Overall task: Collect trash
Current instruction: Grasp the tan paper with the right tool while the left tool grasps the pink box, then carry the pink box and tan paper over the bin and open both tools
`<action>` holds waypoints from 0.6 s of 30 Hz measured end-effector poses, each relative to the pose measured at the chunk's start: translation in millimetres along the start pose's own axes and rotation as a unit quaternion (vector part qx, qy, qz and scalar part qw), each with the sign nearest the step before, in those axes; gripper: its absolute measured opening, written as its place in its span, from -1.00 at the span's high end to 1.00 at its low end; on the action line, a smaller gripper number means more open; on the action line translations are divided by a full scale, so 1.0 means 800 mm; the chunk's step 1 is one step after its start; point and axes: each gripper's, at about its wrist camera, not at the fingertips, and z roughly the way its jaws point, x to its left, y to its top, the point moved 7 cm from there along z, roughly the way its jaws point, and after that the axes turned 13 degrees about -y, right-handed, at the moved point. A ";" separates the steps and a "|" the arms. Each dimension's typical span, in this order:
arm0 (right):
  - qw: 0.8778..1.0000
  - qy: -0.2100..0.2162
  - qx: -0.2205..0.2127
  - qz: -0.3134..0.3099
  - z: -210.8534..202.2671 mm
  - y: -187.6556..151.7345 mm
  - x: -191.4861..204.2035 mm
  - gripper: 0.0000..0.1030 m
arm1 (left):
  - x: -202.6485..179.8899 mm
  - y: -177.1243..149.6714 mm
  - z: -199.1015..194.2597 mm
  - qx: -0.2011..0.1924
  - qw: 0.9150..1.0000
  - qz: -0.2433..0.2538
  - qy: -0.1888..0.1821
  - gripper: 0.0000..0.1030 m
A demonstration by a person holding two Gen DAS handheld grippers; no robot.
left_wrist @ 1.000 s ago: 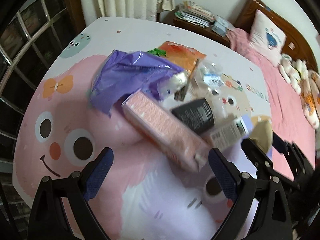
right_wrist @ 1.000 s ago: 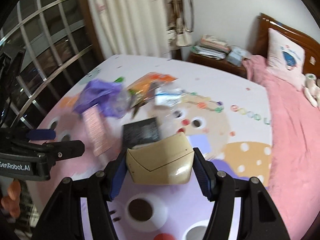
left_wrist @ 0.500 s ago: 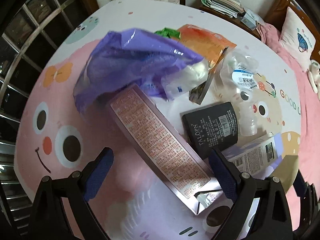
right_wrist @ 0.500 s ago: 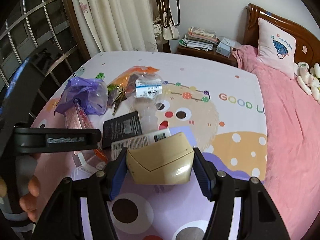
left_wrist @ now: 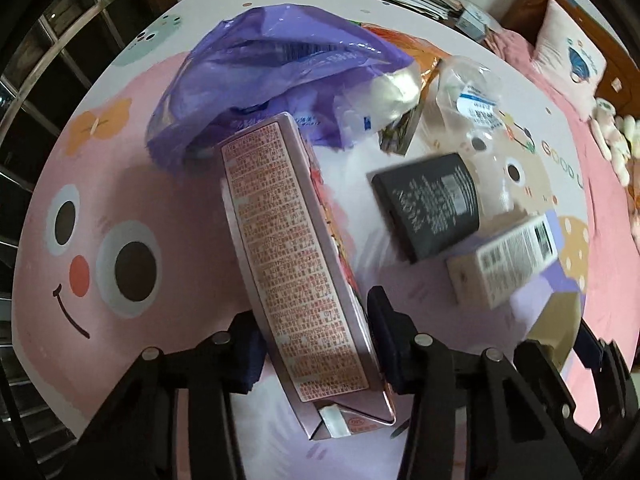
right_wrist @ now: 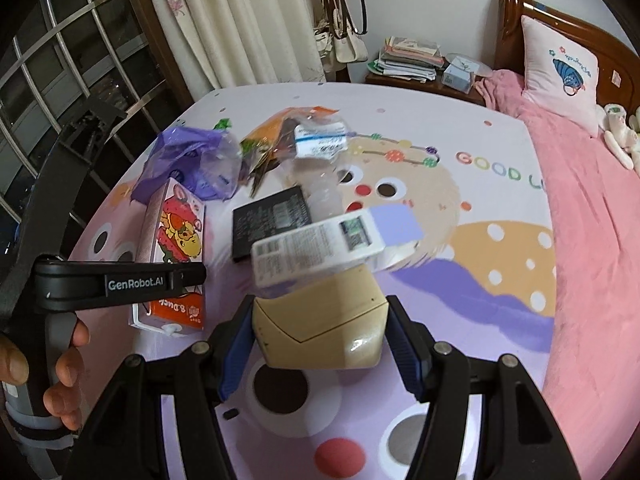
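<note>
My left gripper [left_wrist: 316, 340] is shut on a long pink snack box [left_wrist: 292, 264], which also shows in the right wrist view [right_wrist: 172, 252]. My right gripper [right_wrist: 320, 344] is shut on a tan box [right_wrist: 320, 320]. On the cartoon bedspread [left_wrist: 120, 184] lie a purple plastic bag [left_wrist: 272, 68], a black packet [left_wrist: 432, 208], a white carton [left_wrist: 508, 260], a crushed clear bottle [left_wrist: 468, 96] and an orange wrapper [right_wrist: 288, 124].
A nightstand [right_wrist: 424, 76] with stacked papers stands at the far side. A pink blanket [right_wrist: 592, 184] and pillow [right_wrist: 560, 76] lie at the right. Curtains [right_wrist: 240, 20] and a barred window [right_wrist: 60, 92] are at the left.
My left gripper moved down over the pink box and closed on its near end. The right gripper kept hold of the tan box and moved closer to the white carton.
</note>
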 end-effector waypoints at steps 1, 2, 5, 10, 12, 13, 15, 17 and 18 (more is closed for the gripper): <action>1.000 0.001 0.001 -0.001 -0.002 -0.003 0.003 -0.21 | 0.004 -0.005 -0.004 0.000 1.000 0.005 -0.002 0.13; 1.000 0.002 0.002 -0.002 -0.004 -0.006 0.007 -0.21 | 0.007 -0.010 -0.007 0.000 1.000 0.008 -0.004 0.13; 1.000 0.006 0.006 0.002 -0.011 -0.014 0.019 -0.21 | 0.017 -0.023 -0.021 0.001 1.000 0.021 -0.011 0.13; 1.000 0.006 0.011 0.006 -0.027 -0.033 0.042 -0.21 | 0.040 -0.052 -0.048 0.004 0.998 0.049 -0.025 0.13; 1.000 0.006 0.014 0.009 -0.035 -0.042 0.054 -0.21 | 0.047 -0.067 -0.062 0.002 0.998 0.063 -0.027 0.13; 1.000 0.006 0.015 0.010 -0.039 -0.046 0.059 -0.21 | 0.052 -0.075 -0.071 -0.001 0.997 0.075 -0.031 0.13; 1.000 0.005 0.017 0.017 -0.047 -0.055 0.071 -0.21 | 0.058 -0.083 -0.084 -0.005 0.995 0.094 -0.034 0.13; 1.000 0.003 0.019 0.024 -0.056 -0.064 0.083 -0.21 | 0.062 -0.100 -0.103 -0.010 0.992 0.118 -0.036 0.13; 0.999 0.000 0.019 0.029 -0.063 -0.070 0.091 -0.21 | 0.063 -0.100 -0.109 -0.012 0.991 0.129 -0.037 0.13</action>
